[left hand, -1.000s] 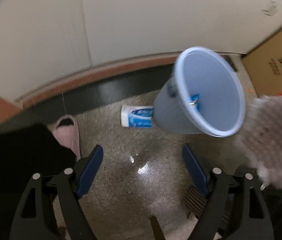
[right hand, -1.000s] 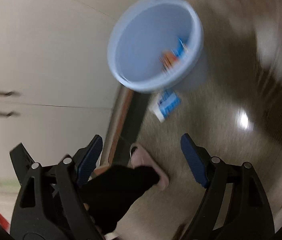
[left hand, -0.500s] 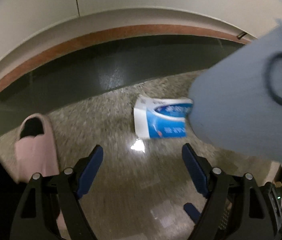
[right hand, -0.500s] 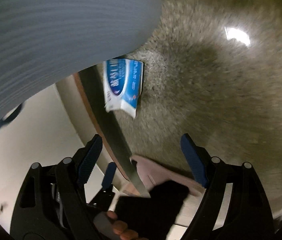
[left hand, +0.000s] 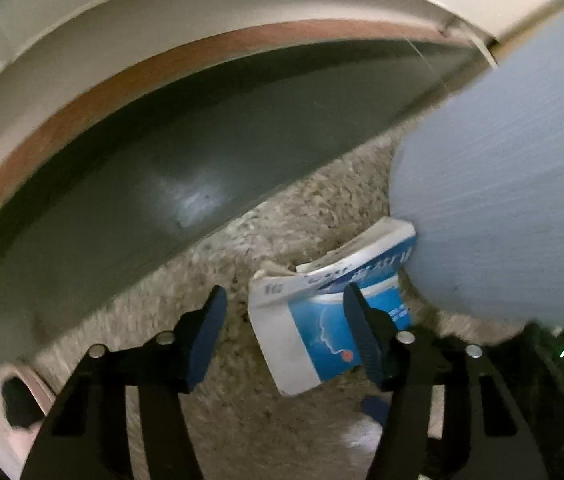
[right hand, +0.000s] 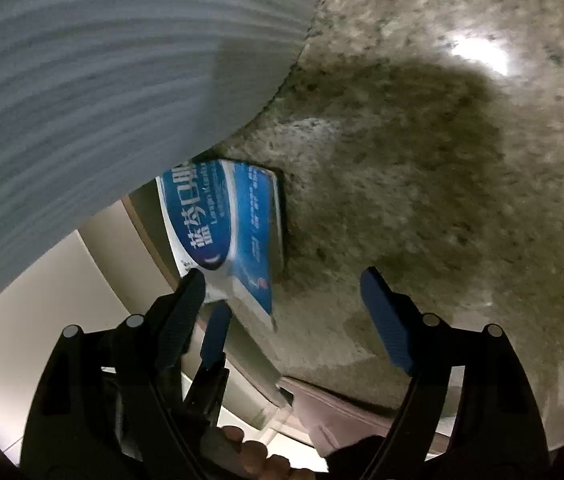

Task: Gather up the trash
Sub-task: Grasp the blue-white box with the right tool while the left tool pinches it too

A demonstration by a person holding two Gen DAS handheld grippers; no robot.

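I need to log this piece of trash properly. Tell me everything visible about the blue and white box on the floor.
The blue and white box is crumpled cardboard with an end flap torn open, printed with Chinese characters. It lies flat on the speckled floor, one end against the base of the pale blue bin. The left gripper has closing jaws straddling its near corner.

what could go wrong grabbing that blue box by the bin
1. The blue and white box is crumpled and lies tilted; the left tool is closing with the box's edge between its pads, so it may only pinch a flap and slip.
2. The pale blue bin sits right against the box; lifting could nudge or tip it.
3. The right tool is crowding the same box and might collide with the left.
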